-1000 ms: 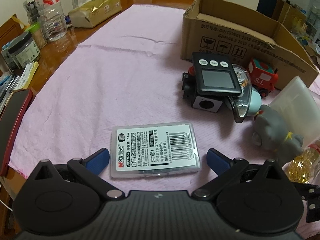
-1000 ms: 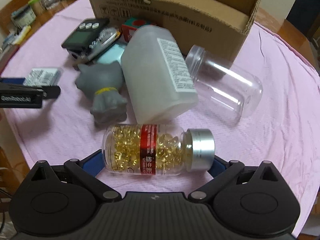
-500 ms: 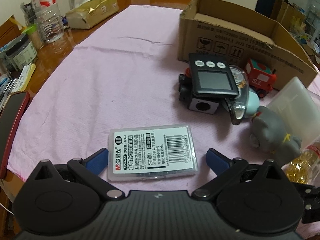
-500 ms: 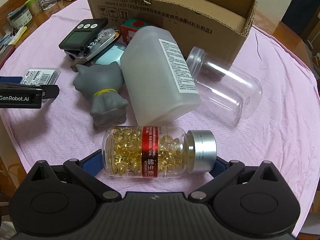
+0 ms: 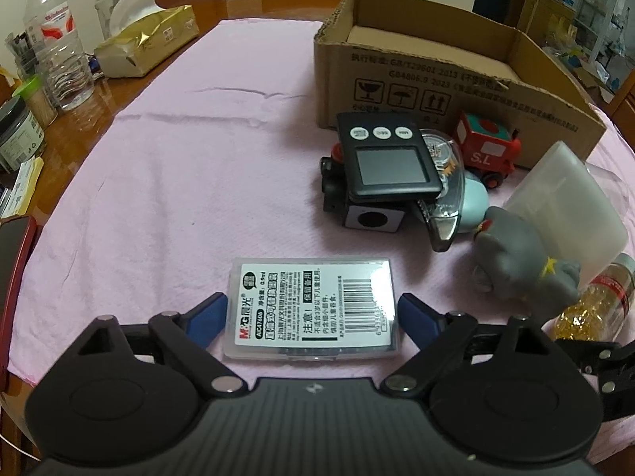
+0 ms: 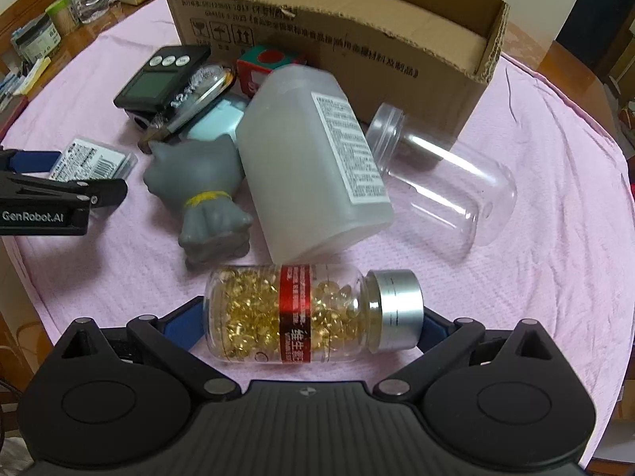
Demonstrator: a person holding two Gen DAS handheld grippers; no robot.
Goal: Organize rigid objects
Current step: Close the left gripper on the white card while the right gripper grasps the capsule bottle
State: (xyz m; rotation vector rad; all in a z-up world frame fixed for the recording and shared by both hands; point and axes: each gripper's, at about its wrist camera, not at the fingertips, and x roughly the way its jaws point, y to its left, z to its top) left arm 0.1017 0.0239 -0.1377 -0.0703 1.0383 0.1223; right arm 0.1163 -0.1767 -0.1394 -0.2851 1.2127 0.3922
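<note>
Left gripper pointed down at the pink cloth, its jaws closing around a flat clear plastic case with a barcode label; the blue pads stood just beside the case's short ends, and whether they pressed it could not be told. Right gripper had a capsule bottle lying crosswise between its blue fingers, gold capsules inside, one red label band, one silver cap to the right; the bottle hid both fingertips, so contact could not be made out.

One open cardboard box stood at the far side of the cloth. Before it lay a heap: one black digital timer with three round buttons, resting on a black-and-white cube that it mostly covered; one clear-lidded item with a pale blue part, half hidden, its kind unclear; one red toy train; one grey rubber animal figure; one frosted white bottle lying on its side; one empty clear jar, lidless, lying beside it.

On the bare wooden table at the left stood one water bottle and one gold tissue pack; other jars and papers there were cut off by the edge.
</note>
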